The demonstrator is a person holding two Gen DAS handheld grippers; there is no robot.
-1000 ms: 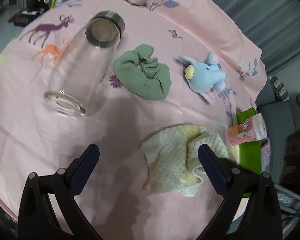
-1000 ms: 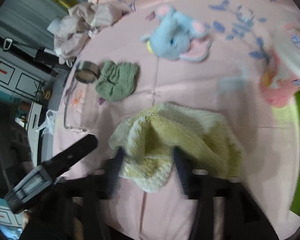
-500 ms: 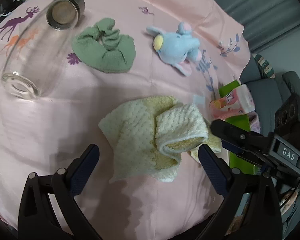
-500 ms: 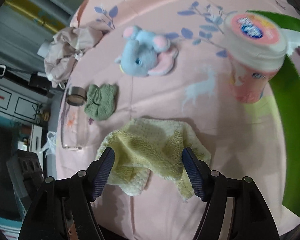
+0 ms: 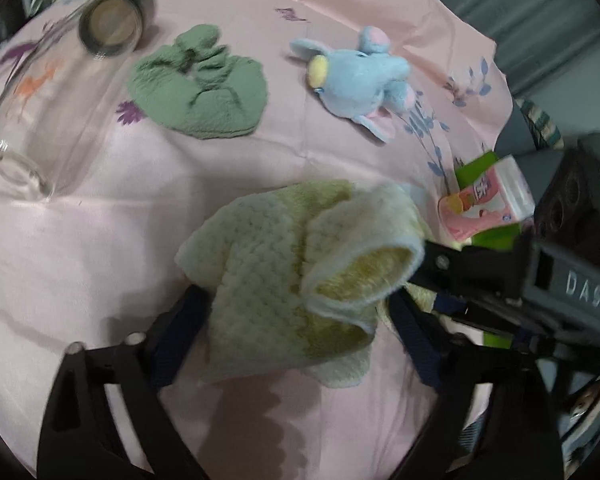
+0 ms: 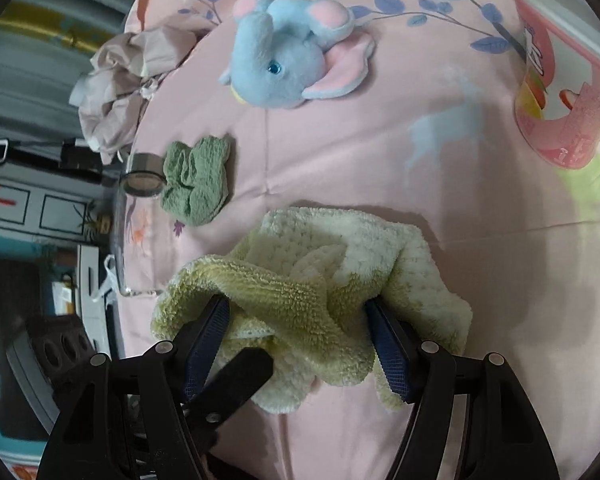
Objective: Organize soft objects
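A pale yellow knit towel (image 5: 284,280) lies bunched on the pink cloth; it also shows in the right wrist view (image 6: 312,292). My left gripper (image 5: 300,340) is open, its fingers either side of the towel's near edge. My right gripper (image 6: 300,340) is open, its jaws straddling a raised fold of the towel; it reaches in from the right in the left wrist view. A green knit scrunchie (image 5: 200,84) and a blue plush elephant (image 5: 356,76) lie farther back; they also show in the right wrist view, the scrunchie (image 6: 196,180) and the elephant (image 6: 288,64).
A clear glass jar (image 5: 60,92) lies on its side at the left. A pink tissue tub (image 6: 560,80) stands by a green tray (image 5: 480,164) at the right. Crumpled pink fabric (image 6: 128,76) sits at the table's far edge.
Both grippers have moved in onto the towel. The right gripper has pushed under a fold, lifting it. The left fingers now flank the towel's near edge.
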